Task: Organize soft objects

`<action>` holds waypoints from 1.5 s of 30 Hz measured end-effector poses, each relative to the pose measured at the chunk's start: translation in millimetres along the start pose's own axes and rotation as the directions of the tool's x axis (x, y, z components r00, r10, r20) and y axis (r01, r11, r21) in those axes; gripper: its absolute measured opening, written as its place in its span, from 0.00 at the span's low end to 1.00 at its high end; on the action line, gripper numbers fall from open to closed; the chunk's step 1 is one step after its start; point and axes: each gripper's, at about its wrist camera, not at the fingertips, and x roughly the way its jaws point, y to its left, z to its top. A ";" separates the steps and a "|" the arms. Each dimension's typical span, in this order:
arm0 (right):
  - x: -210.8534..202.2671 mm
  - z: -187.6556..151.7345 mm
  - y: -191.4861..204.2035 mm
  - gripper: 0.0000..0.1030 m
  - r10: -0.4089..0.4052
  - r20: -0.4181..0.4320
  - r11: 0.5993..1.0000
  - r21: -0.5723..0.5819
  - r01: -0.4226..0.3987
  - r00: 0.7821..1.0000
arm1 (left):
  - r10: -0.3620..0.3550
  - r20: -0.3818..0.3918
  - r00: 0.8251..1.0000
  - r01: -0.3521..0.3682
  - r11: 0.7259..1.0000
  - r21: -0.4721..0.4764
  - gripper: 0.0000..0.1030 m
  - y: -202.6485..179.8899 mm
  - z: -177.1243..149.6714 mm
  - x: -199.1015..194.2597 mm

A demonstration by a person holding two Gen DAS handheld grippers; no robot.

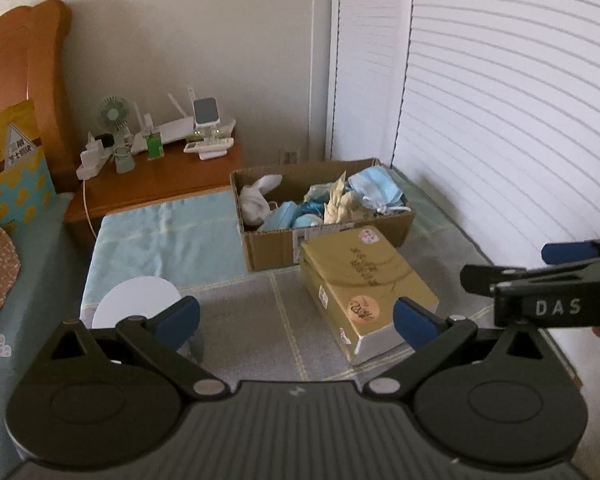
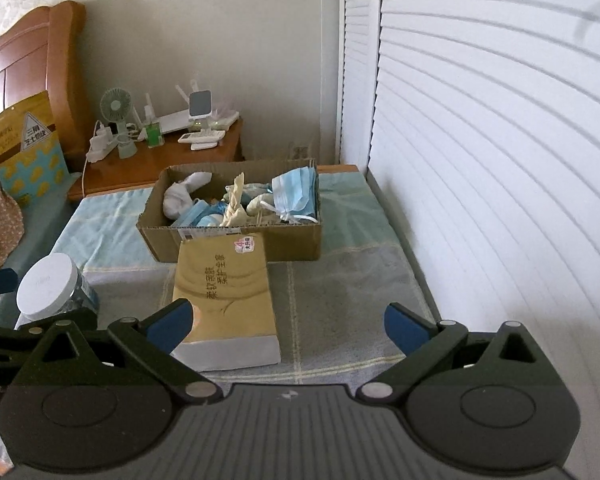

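An open cardboard box (image 1: 276, 246) (image 2: 228, 246) stands on the bed. It holds soft things: a white sock (image 1: 256, 200) (image 2: 180, 196), blue face masks (image 1: 376, 190) (image 2: 294, 192) and a cream glove (image 1: 340, 204) (image 2: 234, 208). A gold tissue pack (image 1: 360, 280) (image 2: 224, 292) lies in front of the box. My left gripper (image 1: 296, 322) is open and empty above the bedspread, near the pack. My right gripper (image 2: 286, 322) is open and empty, just right of the pack; it also shows in the left wrist view (image 1: 516, 266).
A white-lidded jar (image 1: 136, 302) (image 2: 48, 292) stands on the bed at the left. A wooden nightstand (image 1: 172, 176) (image 2: 172, 158) with a fan and small devices is behind. Louvered white doors (image 1: 500, 120) (image 2: 480, 140) line the right. A snack bag (image 2: 26, 144) leans at the headboard.
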 end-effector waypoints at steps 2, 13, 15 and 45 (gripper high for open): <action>-2.5 -0.9 0.3 1.00 0.001 0.002 1.000 0.001 -0.001 1.000 | 0.003 0.014 1.000 -0.003 1.000 -0.011 0.99 0.2 1.9 -3.9; -7.6 -1.6 2.6 1.00 -0.002 0.011 1.000 -0.008 0.002 1.000 | 0.020 0.002 1.000 -0.020 0.999 -0.029 0.99 0.0 1.5 -3.9; -8.4 -1.7 2.2 1.00 0.000 0.012 1.000 -0.006 0.000 1.000 | 0.020 0.000 1.000 -0.020 0.999 -0.031 0.99 0.2 1.3 -3.4; -8.6 -0.6 1.6 1.00 -0.004 0.008 1.000 -0.020 0.004 1.000 | 0.031 -0.021 0.999 -0.033 0.997 -0.068 0.99 5.2 2.4 2.9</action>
